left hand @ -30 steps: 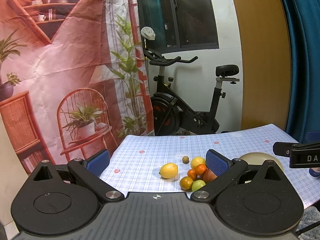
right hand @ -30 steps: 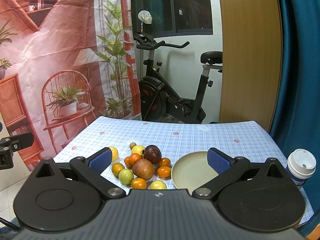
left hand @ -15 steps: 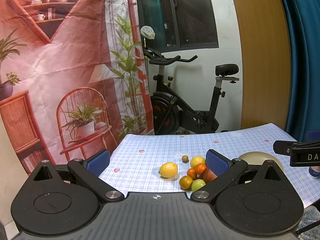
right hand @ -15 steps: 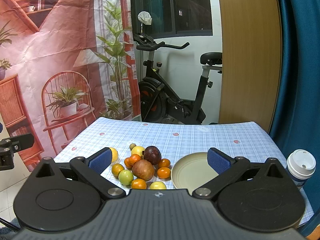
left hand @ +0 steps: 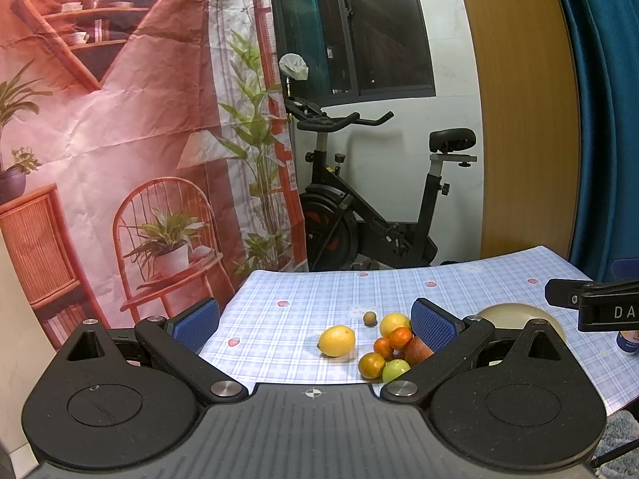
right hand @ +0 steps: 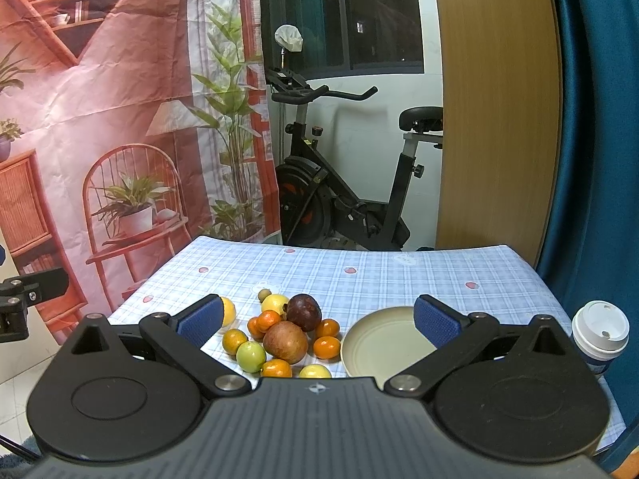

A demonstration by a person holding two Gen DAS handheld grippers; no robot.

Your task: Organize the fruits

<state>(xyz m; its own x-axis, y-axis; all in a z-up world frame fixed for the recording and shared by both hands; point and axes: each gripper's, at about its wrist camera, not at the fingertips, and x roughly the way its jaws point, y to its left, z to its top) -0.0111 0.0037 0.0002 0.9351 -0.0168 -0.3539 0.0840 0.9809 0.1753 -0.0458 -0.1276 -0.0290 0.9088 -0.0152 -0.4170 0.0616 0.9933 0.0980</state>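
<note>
Fruits [right hand: 285,337] lie clustered on the checked tablecloth [right hand: 379,275], just left of the empty beige plate [right hand: 383,347]; one lemon [left hand: 337,341] sits slightly apart on the left. The left gripper [left hand: 315,319] and right gripper [right hand: 317,315] hover at the near edge, fingers spread wide, gripping nothing. Compared with a second ago, nothing has shifted: sorting has not begun.

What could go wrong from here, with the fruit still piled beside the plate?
1. The fruits are round and touch each other; pulling out the big reddish fruit could set the oranges rolling.
2. The bottom yellow fruit lies nearest the table's front edge and may drop off if nudged.
3. The lidded paper cup stands close to the open right gripper, so a wide swing toward the plate might tip it.
</note>
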